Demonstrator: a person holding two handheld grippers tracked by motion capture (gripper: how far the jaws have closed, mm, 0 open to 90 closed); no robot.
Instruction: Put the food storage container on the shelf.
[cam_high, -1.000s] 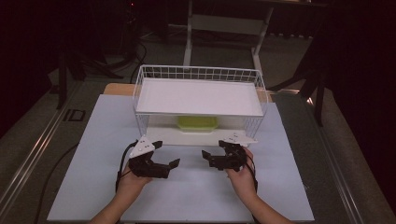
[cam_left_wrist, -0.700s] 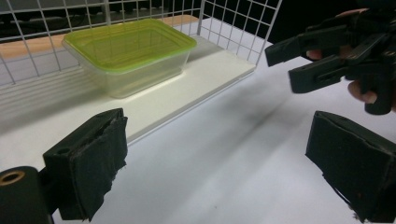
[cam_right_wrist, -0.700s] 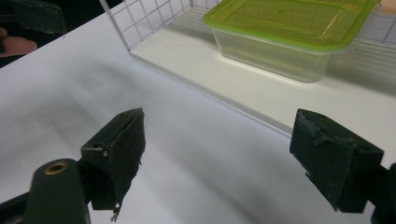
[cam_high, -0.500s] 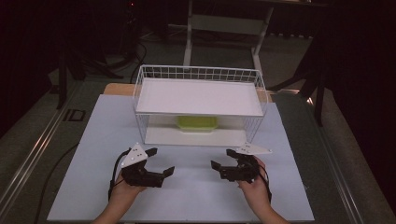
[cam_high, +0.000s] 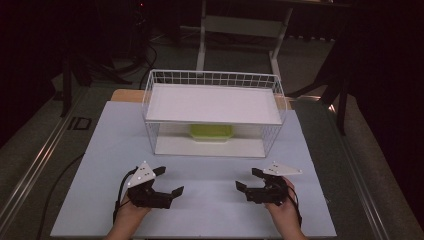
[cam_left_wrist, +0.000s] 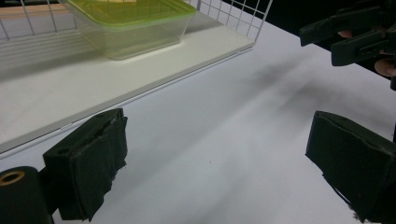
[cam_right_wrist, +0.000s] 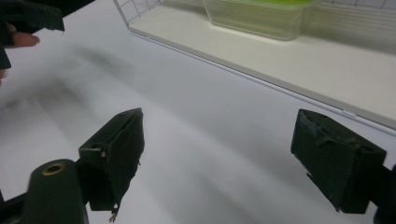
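While both hands rest low on the near part of the counter (cam_high: 200, 210), I keep the left tongs (cam_high: 167, 184) and the right tongs (cam_high: 246, 179) spread wide with nothing between their jaws; each gripper view shows bare white surface in the gap, so neither has hold of anything. They point inward toward each other across a stretch of bare counter, well apart, which I read as a neutral ready pose: both tools sit at about the same reach from the wire rack (cam_high: 212, 112) ahead. The green-lidded container (cam_high: 211, 132) sits on the rack's lower shelf (cam_high: 175, 145), under the white upper shelf (cam_high: 212, 103), roughly centred and set back from the front edge. From the left gripper view the container (cam_left_wrist: 128, 25) is clear plastic with a yellow-green lid, standing flat on the lower shelf board, wire wall behind it and to one side. The front of the rack looks open, so a level approach under the upper shelf seems the likely way in. Judgement: the low headroom calls for the tongs to go in flat rather than from above, and the lid's lip looks like the firmest thing to pinch. Container contents I cannot make out.
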